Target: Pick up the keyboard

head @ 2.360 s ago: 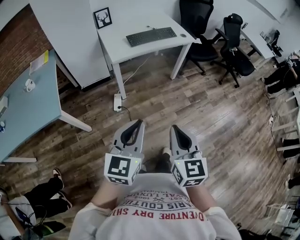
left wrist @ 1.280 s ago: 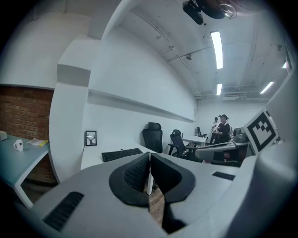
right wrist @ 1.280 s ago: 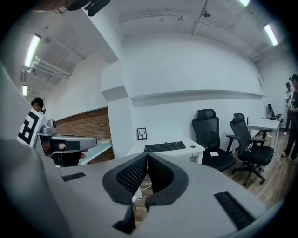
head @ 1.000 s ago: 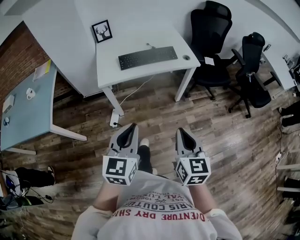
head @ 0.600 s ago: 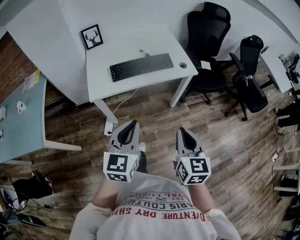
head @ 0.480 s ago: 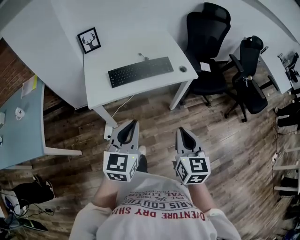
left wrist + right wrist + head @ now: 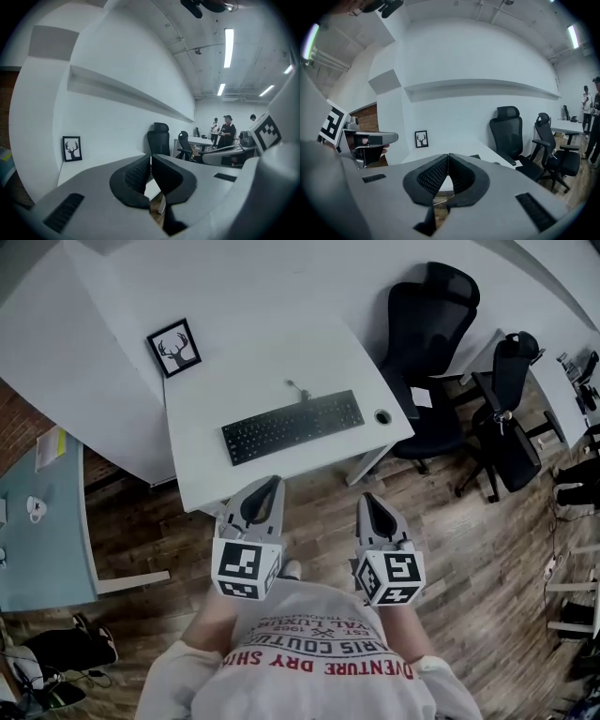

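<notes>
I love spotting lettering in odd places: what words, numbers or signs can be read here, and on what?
"DVENTURE DRY SHI": red, upside down, both ends cut off, on the shirt.
"ARIS COUTUR": upside down, ends cut off, on the shirt.
Smaller shirt lines above these: too small to read.
Keyboard keys: too small to read.
Left cube and right cube: black square patterns, no letters.
Picture: a deer, no words.

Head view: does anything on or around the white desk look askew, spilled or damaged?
Nothing stands out. The keyboard lies flat on the desk, roughly in line with its front edge, its cable trailing behind it. The framed picture stands upright at the far left corner. No spill or damage shows.
</notes>
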The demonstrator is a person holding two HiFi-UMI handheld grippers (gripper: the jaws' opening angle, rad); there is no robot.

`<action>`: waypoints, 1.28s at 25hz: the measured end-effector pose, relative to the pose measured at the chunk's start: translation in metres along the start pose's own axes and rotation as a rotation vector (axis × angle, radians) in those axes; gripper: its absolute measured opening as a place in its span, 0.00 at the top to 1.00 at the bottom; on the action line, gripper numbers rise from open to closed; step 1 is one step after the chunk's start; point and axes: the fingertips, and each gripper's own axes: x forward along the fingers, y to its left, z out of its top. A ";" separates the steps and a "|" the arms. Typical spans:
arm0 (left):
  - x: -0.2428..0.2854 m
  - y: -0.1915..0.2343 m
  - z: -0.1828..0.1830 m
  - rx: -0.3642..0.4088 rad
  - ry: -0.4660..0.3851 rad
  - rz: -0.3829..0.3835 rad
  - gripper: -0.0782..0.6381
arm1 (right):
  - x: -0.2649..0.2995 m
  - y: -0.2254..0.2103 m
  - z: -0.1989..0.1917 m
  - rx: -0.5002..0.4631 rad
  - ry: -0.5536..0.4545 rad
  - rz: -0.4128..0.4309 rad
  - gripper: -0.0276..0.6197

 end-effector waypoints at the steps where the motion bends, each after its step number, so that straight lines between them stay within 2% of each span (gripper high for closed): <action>1: 0.007 0.009 0.000 -0.004 0.004 0.001 0.85 | 0.011 0.000 0.002 -0.001 0.004 -0.001 0.92; 8: 0.044 0.054 -0.004 -0.037 0.032 0.035 0.85 | 0.072 -0.006 0.011 -0.010 0.033 0.015 0.92; 11: 0.056 0.072 -0.010 -0.052 0.042 0.076 0.85 | 0.095 -0.011 0.010 -0.015 0.041 0.036 0.92; 21: 0.106 0.121 -0.014 -0.141 0.066 0.291 0.85 | 0.190 -0.048 0.029 -0.065 0.056 0.186 0.92; 27: 0.145 0.135 -0.014 -0.198 0.088 0.420 0.85 | 0.250 -0.075 0.048 -0.115 0.097 0.313 0.92; 30: 0.159 0.143 -0.019 -0.234 0.096 0.492 0.85 | 0.278 -0.093 0.044 -0.135 0.153 0.362 0.92; 32: 0.166 0.147 -0.025 -0.230 0.114 0.532 0.85 | 0.295 -0.104 0.036 -0.137 0.201 0.397 0.92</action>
